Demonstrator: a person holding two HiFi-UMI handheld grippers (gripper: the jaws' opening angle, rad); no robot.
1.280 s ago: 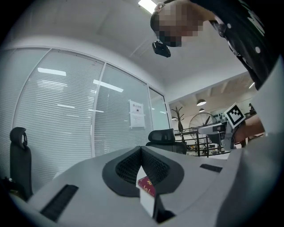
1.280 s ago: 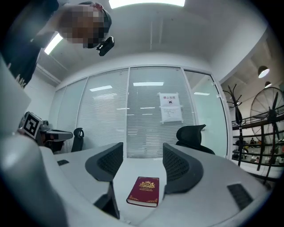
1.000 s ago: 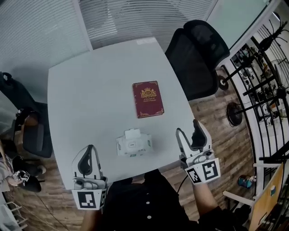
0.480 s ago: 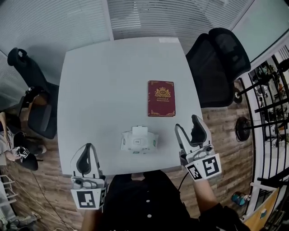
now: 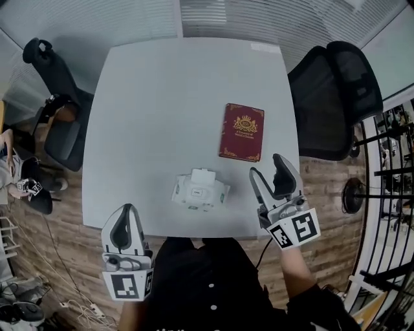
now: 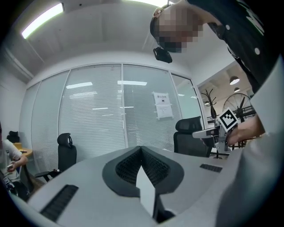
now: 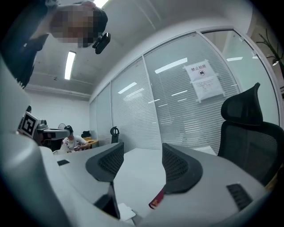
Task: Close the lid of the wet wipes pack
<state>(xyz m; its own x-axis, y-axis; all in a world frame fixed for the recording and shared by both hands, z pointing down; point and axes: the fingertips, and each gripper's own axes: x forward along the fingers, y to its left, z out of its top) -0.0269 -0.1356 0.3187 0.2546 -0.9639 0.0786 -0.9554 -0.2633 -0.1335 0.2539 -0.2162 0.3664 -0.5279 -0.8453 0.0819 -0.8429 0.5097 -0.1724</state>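
White wipes pack (image 5: pixel 200 192) sits near the table edge (image 5: pixel 162 228), between clenched left gripper (image 5: pixel 127 211) and released right gripper (image 5: pixel 266 166).

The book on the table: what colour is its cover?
The rectangular book is dark red with gold decoration, clearest in head view.

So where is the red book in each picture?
Head view: red book, right of the middle.
Left gripper view: not in it.
Right gripper view: red sliver at the bottom, below the right-hand jaw.
Shared landmark: the window blinds, in all three.
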